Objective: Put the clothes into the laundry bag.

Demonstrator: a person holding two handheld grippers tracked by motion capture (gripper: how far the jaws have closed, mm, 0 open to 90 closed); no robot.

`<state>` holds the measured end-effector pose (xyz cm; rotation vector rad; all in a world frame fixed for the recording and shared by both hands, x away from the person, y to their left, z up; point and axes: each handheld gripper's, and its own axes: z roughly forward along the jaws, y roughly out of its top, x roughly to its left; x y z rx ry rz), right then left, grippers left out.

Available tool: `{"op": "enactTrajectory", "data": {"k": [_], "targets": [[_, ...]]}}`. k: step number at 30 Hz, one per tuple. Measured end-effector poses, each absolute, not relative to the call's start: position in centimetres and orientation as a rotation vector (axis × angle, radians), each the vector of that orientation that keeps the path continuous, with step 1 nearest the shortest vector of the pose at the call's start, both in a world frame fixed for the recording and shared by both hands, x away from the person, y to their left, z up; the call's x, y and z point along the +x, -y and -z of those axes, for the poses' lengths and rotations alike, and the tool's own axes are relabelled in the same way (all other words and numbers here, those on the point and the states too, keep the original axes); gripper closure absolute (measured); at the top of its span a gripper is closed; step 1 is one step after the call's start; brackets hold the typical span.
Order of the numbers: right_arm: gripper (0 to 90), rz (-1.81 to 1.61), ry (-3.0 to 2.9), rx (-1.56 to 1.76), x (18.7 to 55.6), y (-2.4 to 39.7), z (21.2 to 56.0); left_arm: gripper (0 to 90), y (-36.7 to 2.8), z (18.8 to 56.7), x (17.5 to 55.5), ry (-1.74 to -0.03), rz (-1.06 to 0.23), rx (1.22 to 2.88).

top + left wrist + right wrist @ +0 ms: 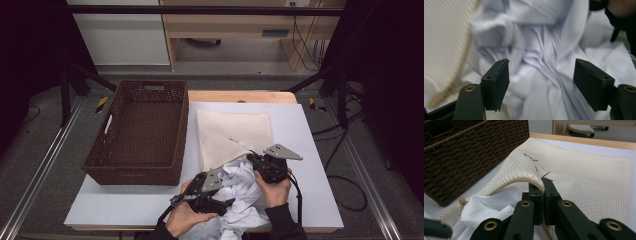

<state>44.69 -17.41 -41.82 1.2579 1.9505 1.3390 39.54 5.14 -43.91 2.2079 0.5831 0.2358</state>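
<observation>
The white garment [240,200] lies crumpled at the near edge of the table, its far end pushed into the mouth of the cream mesh bag [235,135]. The bag lies flat just right of the wicker basket [140,132], its long axis running away from the person, its mouth facing them. The right gripper [542,182] is clamped on the bag's upper lip and lifts it, apparently to hold the mouth open for stuffing. The left gripper [541,82] hovers over the garment's folds, jaws spread wide and gripping nothing, probably ready for a fresh handful.
</observation>
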Motion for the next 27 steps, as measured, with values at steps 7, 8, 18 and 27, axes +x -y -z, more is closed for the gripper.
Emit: {"op": "enactTrajectory", "data": {"k": [7,8,18,27], "targets": [[87.6,-1.337,-1.953,1.255,44.7,17.3,41.8,32.1,-4.5,46.2,39.1,-0.604,-0.183,2.273],[87.6,-1.338,-1.954,1.255,44.7,17.3,41.8,36.9,-4.2,46.7,39.3,-0.625,-0.166,2.296],[87.6,-1.336,-1.959,1.252,44.7,17.3,41.9,77.2,-4.0,46.5,39.1,-0.660,-0.151,2.306],[87.6,-1.338,-1.952,1.256,44.8,17.4,41.9,85.8,-4.1,42.6,39.6,-0.595,-0.221,2.218]]}}
